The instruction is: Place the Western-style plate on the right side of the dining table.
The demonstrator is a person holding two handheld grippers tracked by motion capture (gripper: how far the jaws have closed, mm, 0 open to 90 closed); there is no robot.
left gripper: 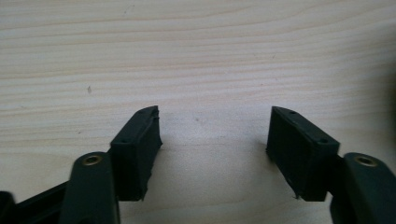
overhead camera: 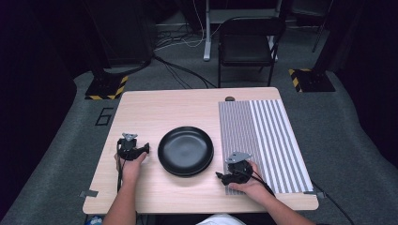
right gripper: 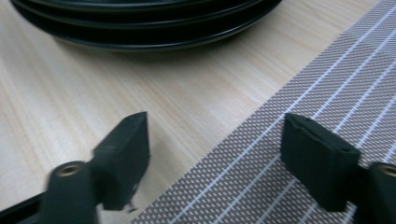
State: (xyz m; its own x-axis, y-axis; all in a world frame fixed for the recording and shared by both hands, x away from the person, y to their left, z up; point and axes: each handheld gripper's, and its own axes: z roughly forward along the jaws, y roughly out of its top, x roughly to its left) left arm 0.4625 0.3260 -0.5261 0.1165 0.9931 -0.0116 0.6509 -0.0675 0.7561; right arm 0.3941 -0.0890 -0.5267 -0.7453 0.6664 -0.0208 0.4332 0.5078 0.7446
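Observation:
A stack of black plates (overhead camera: 186,150) sits in the middle of the wooden table (overhead camera: 155,108); its rims (right gripper: 144,23) show at the top of the right gripper view. A grey striped placemat (overhead camera: 263,140) covers the table's right side. My left gripper (overhead camera: 146,149) rests left of the plates, open over bare wood (left gripper: 215,135). My right gripper (overhead camera: 218,176) stands open at the placemat's near left corner, straddling the mat's edge (right gripper: 215,140), with nothing between its jaws.
A small dark round object (overhead camera: 230,99) lies at the table's far edge above the placemat. A black folding chair (overhead camera: 246,44) stands beyond the table. Cables run over the grey floor, and stands with yellow-black bases (overhead camera: 105,87) flank the table.

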